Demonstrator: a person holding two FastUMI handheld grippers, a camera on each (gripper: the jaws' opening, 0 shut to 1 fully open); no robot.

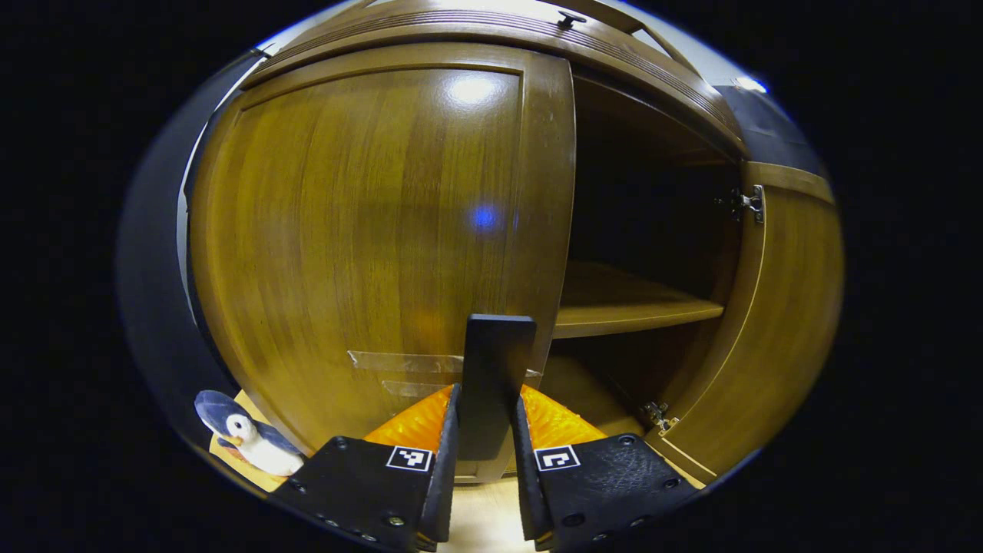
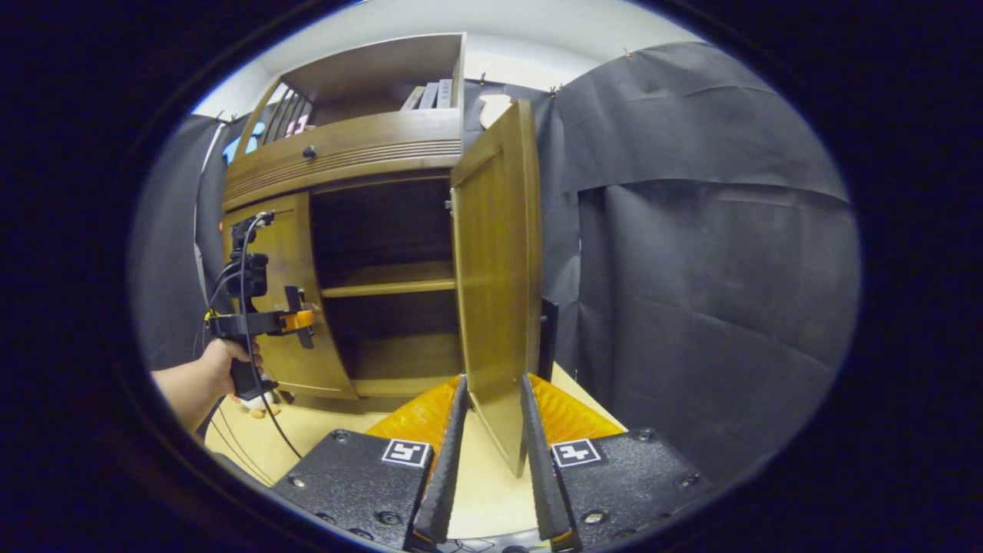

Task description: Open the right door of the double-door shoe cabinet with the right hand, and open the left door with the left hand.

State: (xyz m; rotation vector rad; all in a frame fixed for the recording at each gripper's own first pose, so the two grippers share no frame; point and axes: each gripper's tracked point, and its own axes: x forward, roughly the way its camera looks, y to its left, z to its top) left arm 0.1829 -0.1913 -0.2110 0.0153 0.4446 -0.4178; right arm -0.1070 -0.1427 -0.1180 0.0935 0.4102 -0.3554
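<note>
Wooden right door point(image 2: 495, 284) stands open between my right gripper's point(image 2: 491, 430) jaws; my left gripper point(image 1: 485, 442) clenches the left door's point(image 1: 369, 246) black handle point(image 1: 495, 369).

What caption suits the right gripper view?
Right gripper straddles the open right door; left door not yet open.

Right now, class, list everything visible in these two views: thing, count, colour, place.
Shoe cabinet: one, brown wood, against the black cloth wall.
Right door: one, brown, swung open.
Left door: one, brown, closed or nearly so.
Handle: one, black, on the left door.
Shelf: one, brown, inside.
Penguin toy: one, blue and white, by the cabinet's foot.
Left gripper: one, black and orange, fingers around the handle.
Right gripper: one, astride the right door's edge.
Hand: one, holding the left gripper.
</note>
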